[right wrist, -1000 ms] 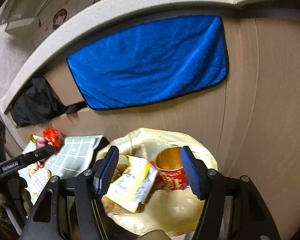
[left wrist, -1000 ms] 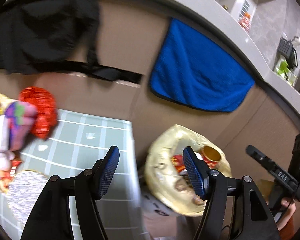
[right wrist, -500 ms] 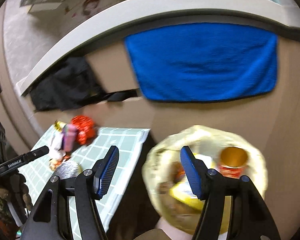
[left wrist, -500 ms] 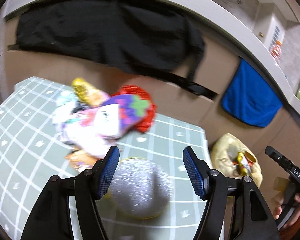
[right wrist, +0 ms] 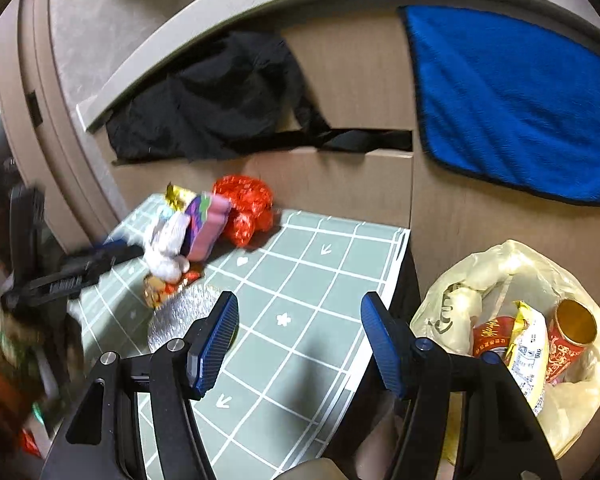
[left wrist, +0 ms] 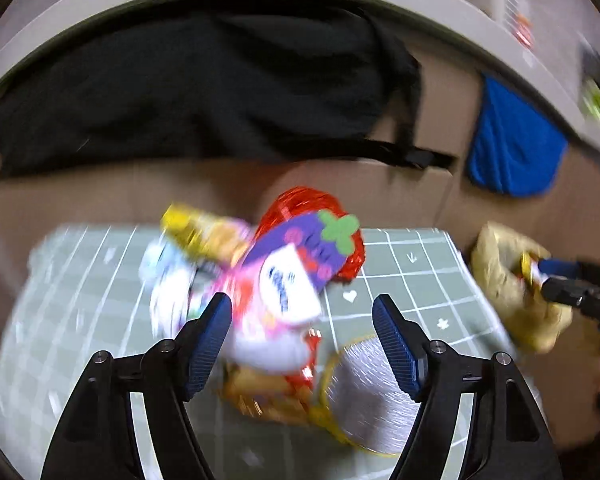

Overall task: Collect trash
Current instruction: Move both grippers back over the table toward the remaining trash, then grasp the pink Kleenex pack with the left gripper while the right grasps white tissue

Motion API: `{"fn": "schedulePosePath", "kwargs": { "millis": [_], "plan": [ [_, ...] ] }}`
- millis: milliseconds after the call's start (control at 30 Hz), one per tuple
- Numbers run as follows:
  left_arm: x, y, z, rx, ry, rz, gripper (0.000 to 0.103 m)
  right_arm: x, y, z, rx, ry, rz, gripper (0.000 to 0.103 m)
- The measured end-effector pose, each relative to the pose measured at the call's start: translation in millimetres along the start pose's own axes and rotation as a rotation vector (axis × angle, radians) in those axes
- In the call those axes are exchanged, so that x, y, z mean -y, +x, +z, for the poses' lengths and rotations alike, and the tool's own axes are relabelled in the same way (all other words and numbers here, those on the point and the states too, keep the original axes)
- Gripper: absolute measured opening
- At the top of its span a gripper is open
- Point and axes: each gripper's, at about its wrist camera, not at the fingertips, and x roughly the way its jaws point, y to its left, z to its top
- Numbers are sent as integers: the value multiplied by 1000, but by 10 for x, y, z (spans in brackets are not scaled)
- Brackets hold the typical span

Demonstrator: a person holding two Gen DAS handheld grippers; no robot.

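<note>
A blue towel (right wrist: 516, 100) and a black garment (right wrist: 216, 96) hung over the counter edge (right wrist: 220, 32) behind a green grid-patterned mat (right wrist: 300, 280)

The counter (right wrist: 300, 280) is wearing a pale green cloth gridded in white, dotted with small white hearts, stars and arrows. Toward its far edge, the wrappers (left wrist: 276, 280) are showing purple, pink, white and yellow beside a red foil bag (right wrist: 246, 204). A silver disc (left wrist: 372, 396) is glinting, rimmed in yellow. The trash bag (right wrist: 500, 276) is glowing pale yellow around red cans (right wrist: 568, 340). A blue towel (right wrist: 520, 100) is hanging.
</note>
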Motion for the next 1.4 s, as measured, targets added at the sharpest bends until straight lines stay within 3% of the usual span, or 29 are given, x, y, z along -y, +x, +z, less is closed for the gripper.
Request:
{"fn": "schedulePosePath", "kwargs": {
  "millis": [133, 233, 367, 500, 700, 767, 867, 1100, 1233, 1400],
  "plan": [
    [-89, 332, 87, -128, 200, -70, 73, -20, 39, -72, -24, -35, -21, 61],
    [-169, 470, 86, -167, 251, -41, 74, 41, 71, -127, -47, -28, -33, 61],
    [-360, 626, 108, -180, 181, -37, 74, 139, 159, -179, -79, 4, -29, 61],
    [-584, 741, 132, -179, 47, -45, 74, 157, 284, -201, -112, 46, 20, 61],
    [-749, 794, 50, -247, -81, -8, 73, -74, 304, -187, -111, -22, 37, 61],
    [-761, 742, -3, -254, -108, 7, 66, -133, 308, -179, -113, -29, 54, 61],
    [-716, 537, -103, -225, -154, 15, 54, -217, 299, -175, -112, -35, 83, 61],
    [-541, -277, -510, -106, -350, -50, 48, -498, 280, -174, -116, -80, 144, 61],
    [-617, -721, -766, -24, -495, -42, 47, -742, 382, -134, -128, -109, 193, 61],
    [-751, -1068, -993, 43, -558, 36, 47, -1200, 585, -109, -161, -170, 256, 62]
  ]
}}
